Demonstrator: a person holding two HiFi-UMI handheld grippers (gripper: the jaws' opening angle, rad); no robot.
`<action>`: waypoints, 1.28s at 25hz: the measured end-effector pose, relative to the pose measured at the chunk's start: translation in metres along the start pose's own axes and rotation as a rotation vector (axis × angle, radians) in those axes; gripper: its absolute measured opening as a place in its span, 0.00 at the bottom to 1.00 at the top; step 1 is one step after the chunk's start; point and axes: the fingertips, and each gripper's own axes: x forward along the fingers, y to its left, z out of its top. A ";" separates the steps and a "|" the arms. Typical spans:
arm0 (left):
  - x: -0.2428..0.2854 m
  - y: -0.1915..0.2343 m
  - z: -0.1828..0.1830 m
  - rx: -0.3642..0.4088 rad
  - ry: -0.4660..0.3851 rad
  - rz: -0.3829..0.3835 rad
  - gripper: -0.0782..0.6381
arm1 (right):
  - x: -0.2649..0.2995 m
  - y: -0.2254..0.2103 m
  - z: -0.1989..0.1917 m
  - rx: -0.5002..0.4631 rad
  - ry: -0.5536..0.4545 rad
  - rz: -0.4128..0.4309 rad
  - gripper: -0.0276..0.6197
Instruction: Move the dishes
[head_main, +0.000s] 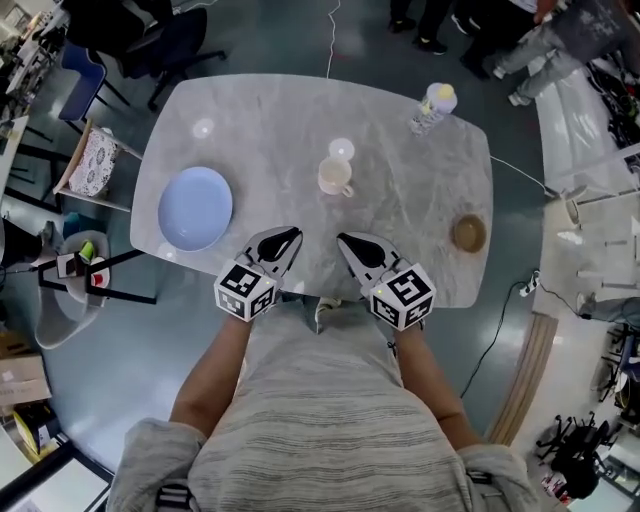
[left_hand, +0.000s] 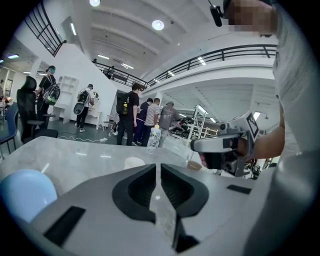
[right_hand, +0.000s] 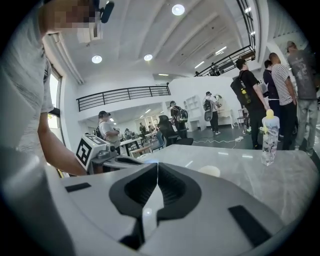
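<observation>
A light blue plate (head_main: 195, 207) lies on the left part of the marble table (head_main: 270, 130); its edge shows as a blue round at the left of the left gripper view (left_hand: 26, 194). A cream mug (head_main: 334, 177) stands mid-table, seen small in both gripper views (left_hand: 134, 162) (right_hand: 209, 171). A small brown bowl (head_main: 468, 233) sits near the right edge. My left gripper (head_main: 296, 234) is shut and empty above the near table edge, right of the plate. My right gripper (head_main: 342, 239) is shut and empty beside it, in front of the mug.
A clear bottle with a yellow cap (head_main: 433, 108) stands at the table's far right (right_hand: 269, 136). A small white disc (head_main: 341, 149) lies behind the mug. Chairs (head_main: 160, 45) stand at the far left, a cable (head_main: 520, 172) trails off the right side, and several people (left_hand: 134, 115) stand beyond the table.
</observation>
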 end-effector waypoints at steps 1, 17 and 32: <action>0.001 0.003 -0.002 -0.007 0.006 0.005 0.14 | 0.005 0.000 -0.001 0.003 0.006 0.010 0.07; -0.028 0.125 -0.083 -0.016 0.288 0.239 0.36 | 0.088 0.011 -0.011 0.004 0.124 0.108 0.07; -0.068 0.217 -0.154 0.092 0.677 0.467 0.46 | 0.118 0.027 -0.010 0.003 0.153 0.127 0.07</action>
